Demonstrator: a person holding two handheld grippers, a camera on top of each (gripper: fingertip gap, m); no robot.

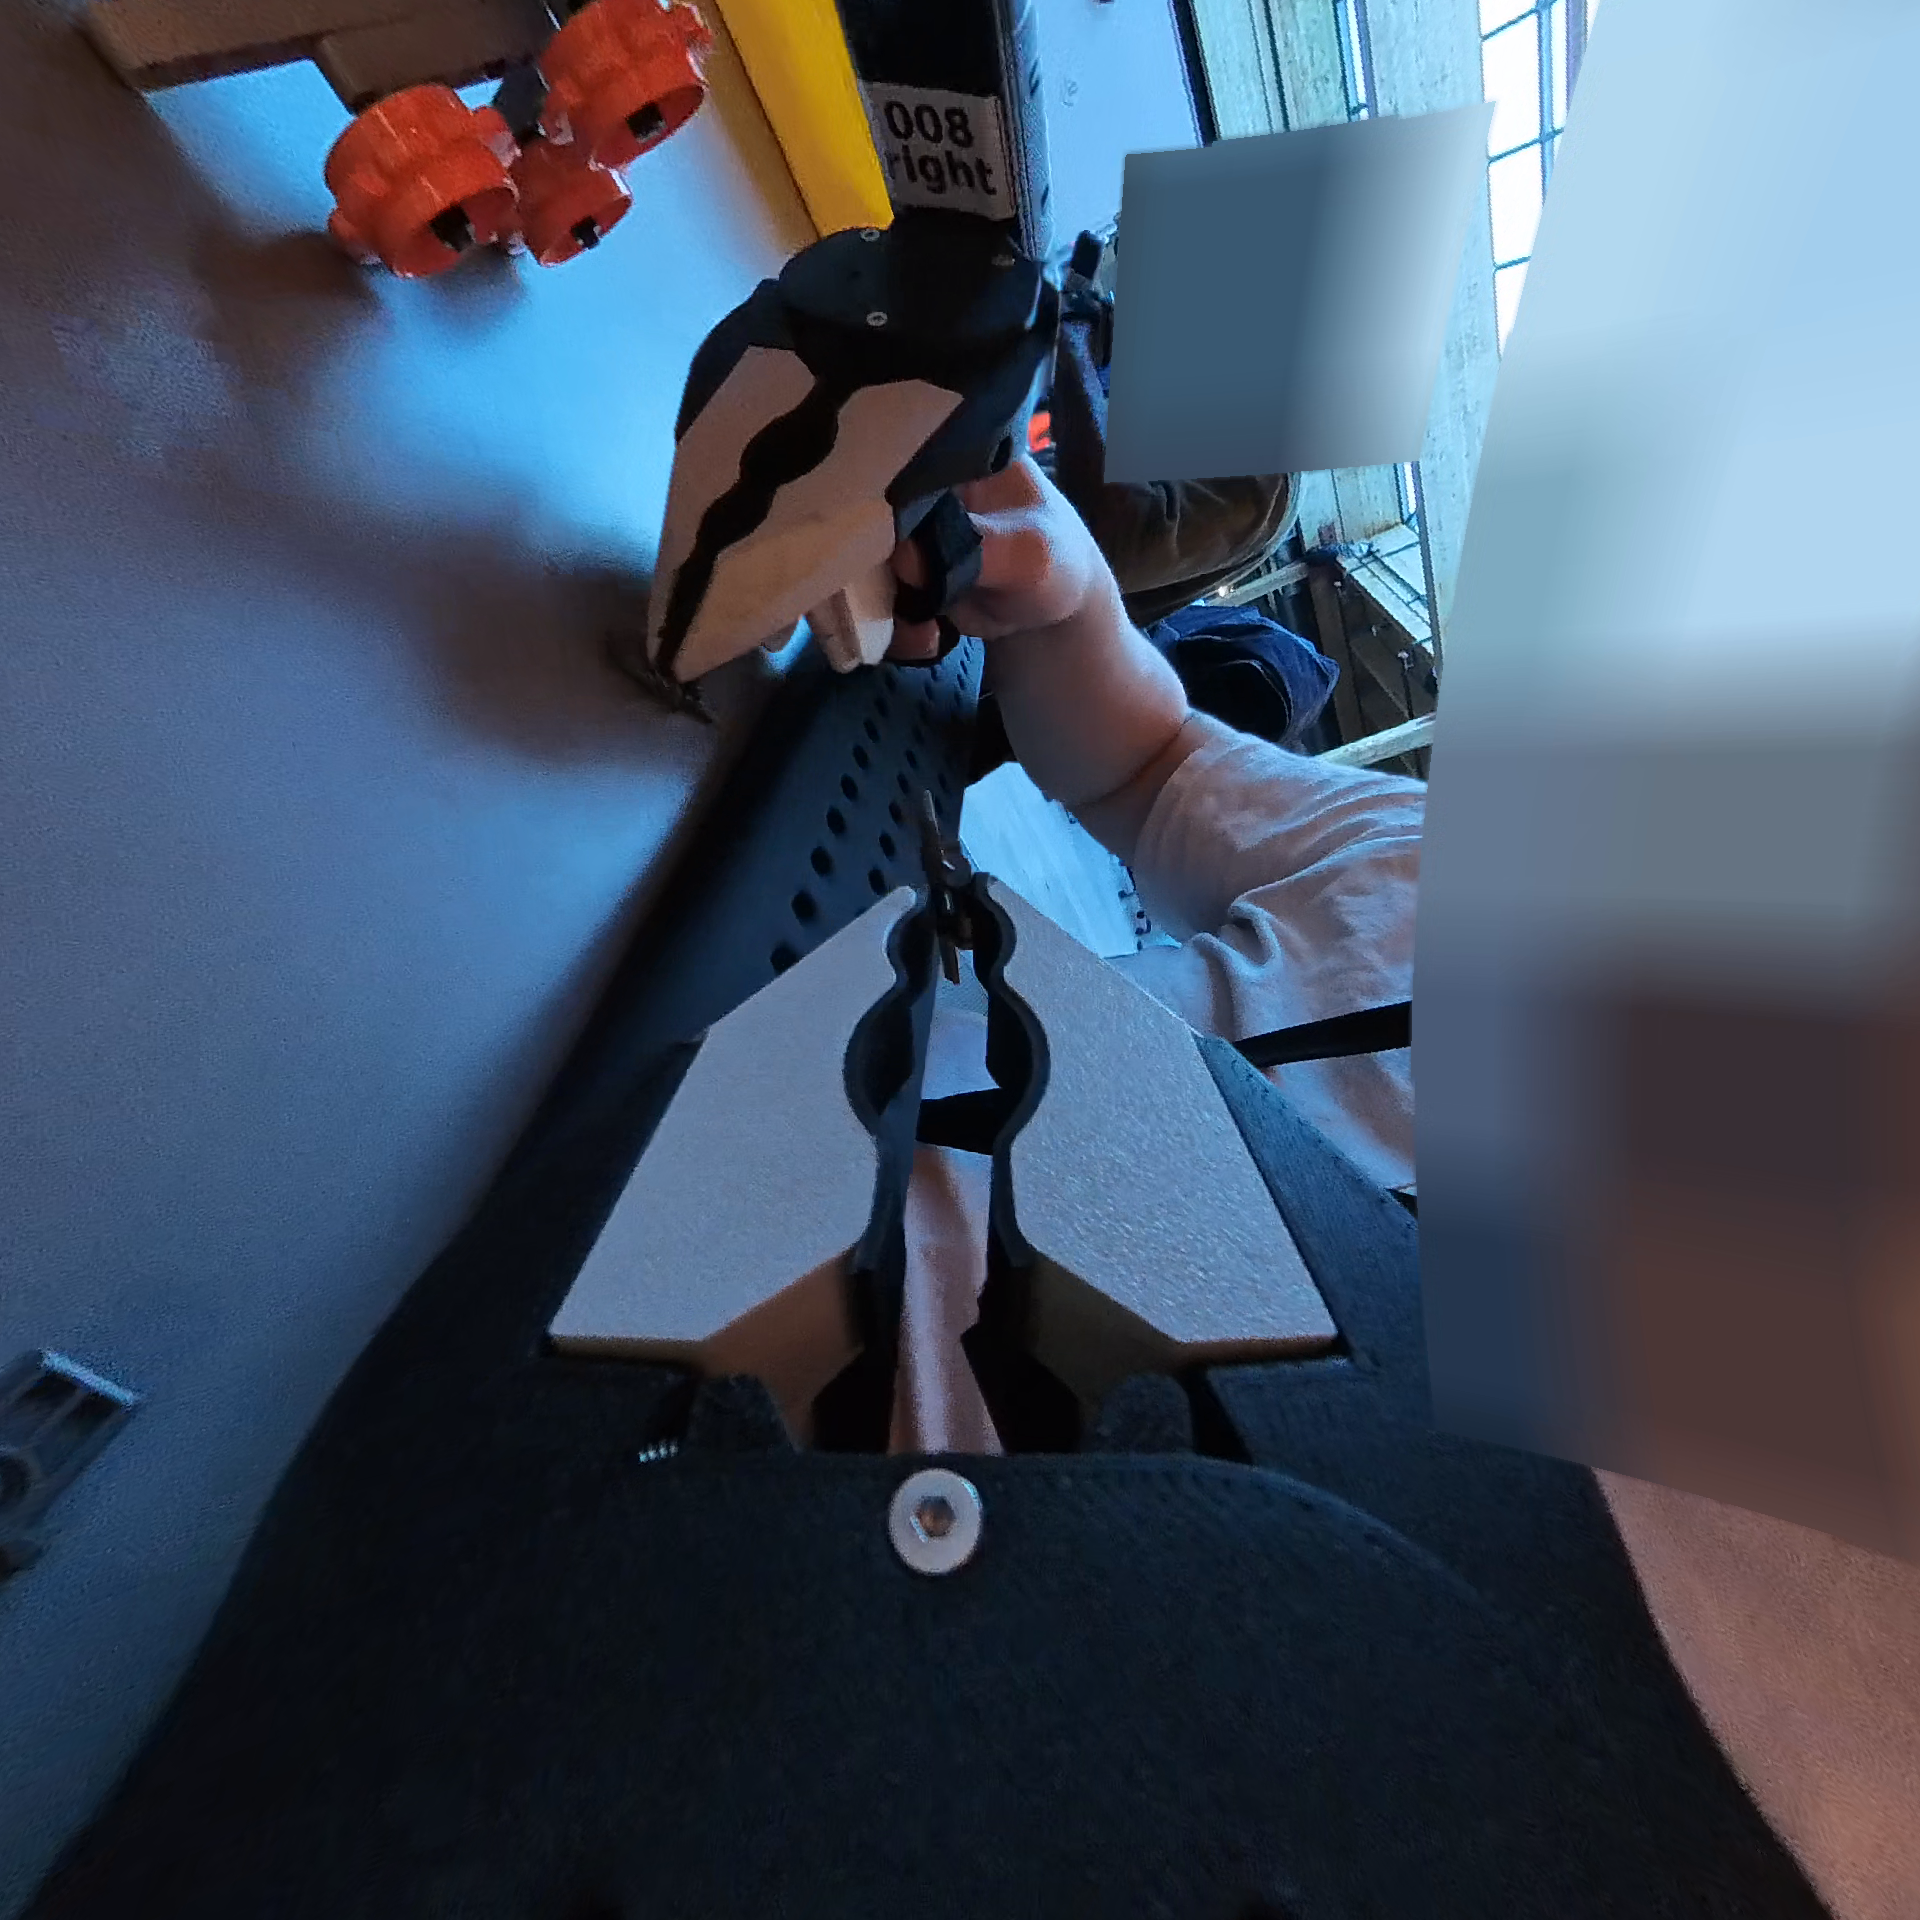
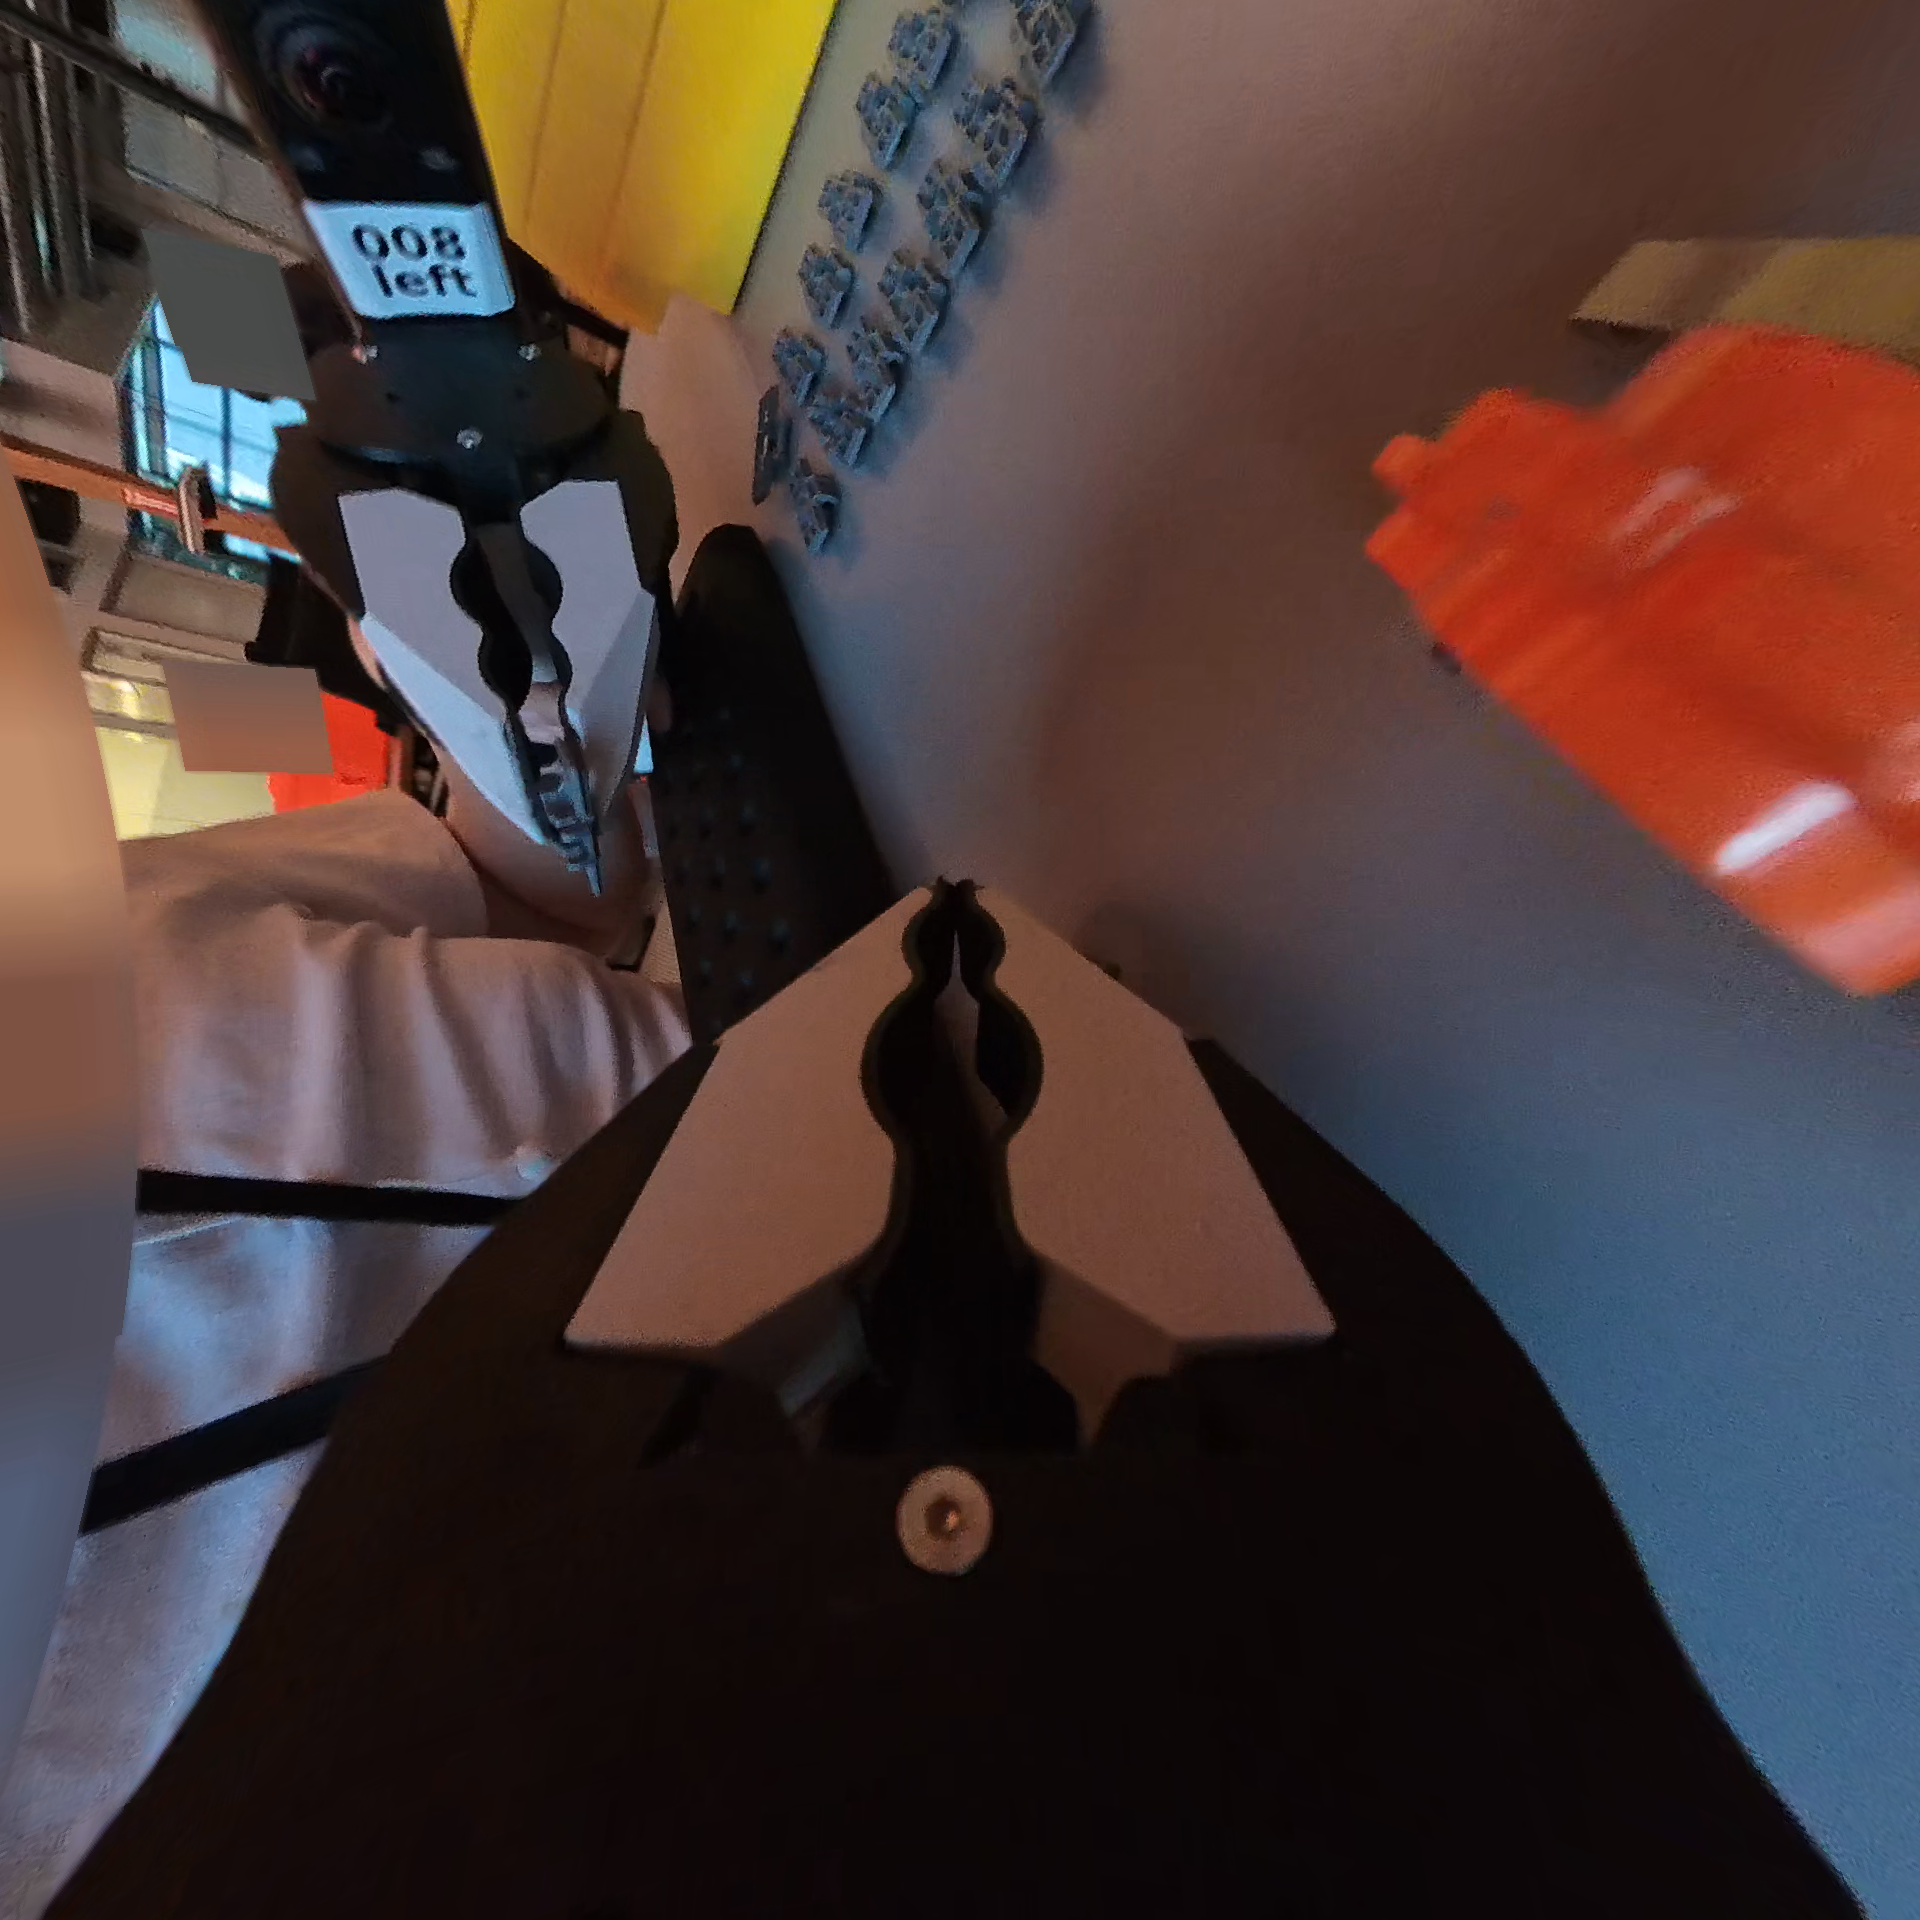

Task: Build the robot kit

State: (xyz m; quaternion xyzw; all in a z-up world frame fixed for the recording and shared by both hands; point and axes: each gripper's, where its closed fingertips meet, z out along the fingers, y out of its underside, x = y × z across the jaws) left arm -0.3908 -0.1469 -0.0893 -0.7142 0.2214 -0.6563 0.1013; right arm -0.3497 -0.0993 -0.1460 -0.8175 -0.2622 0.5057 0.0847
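My left gripper is shut on a thin flat grey metal piece that sticks out past the fingertips. In the right wrist view the left gripper shows that piece as a narrow strip with holes, clamped between the pads. It hangs beside a black perforated plate. My right gripper is shut, with its tips pressed together against the grey table. In the left wrist view the right gripper has its tips down on the table at a small dark spot. I cannot tell what that spot is.
Orange knobs lie on the table beside a yellow bar. Rows of several small grey brackets lie near the yellow bar. A blurred orange part sits close on the right. A person's sleeve is behind the plate. Left tips to right tips: about 9 cm.
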